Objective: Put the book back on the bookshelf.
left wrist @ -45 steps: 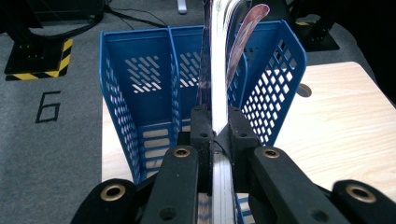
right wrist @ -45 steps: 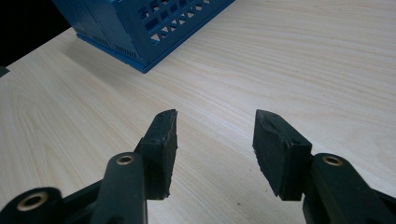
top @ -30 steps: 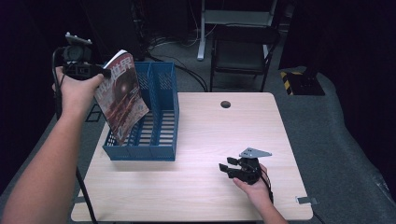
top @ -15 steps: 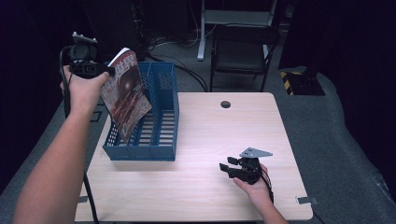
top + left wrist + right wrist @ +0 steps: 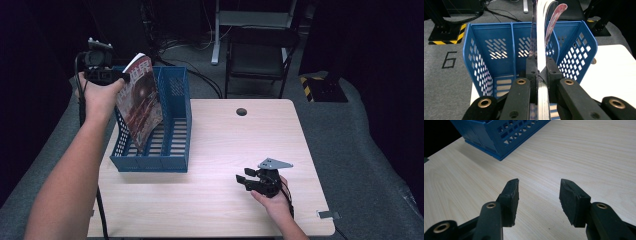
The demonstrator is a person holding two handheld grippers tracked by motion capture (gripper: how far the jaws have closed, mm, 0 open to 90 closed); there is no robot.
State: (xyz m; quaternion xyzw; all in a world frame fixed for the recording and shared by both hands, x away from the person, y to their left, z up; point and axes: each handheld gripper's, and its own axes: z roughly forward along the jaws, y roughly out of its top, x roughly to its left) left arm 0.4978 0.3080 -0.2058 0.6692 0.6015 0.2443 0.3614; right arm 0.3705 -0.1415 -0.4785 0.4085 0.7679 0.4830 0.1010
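The magazine's (image 5: 541, 37) top is being cut off by the left gripper view's upper edge; its cover lettering is being blurred.

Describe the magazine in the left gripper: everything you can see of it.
The magazine is thin and glossy, with a dark red cover, pale characters at its top and white page edges. The left gripper pinches its upper edge, jaws shut on it. It hangs tilted, its lower end down inside the blue slotted file rack. One cover curls away.
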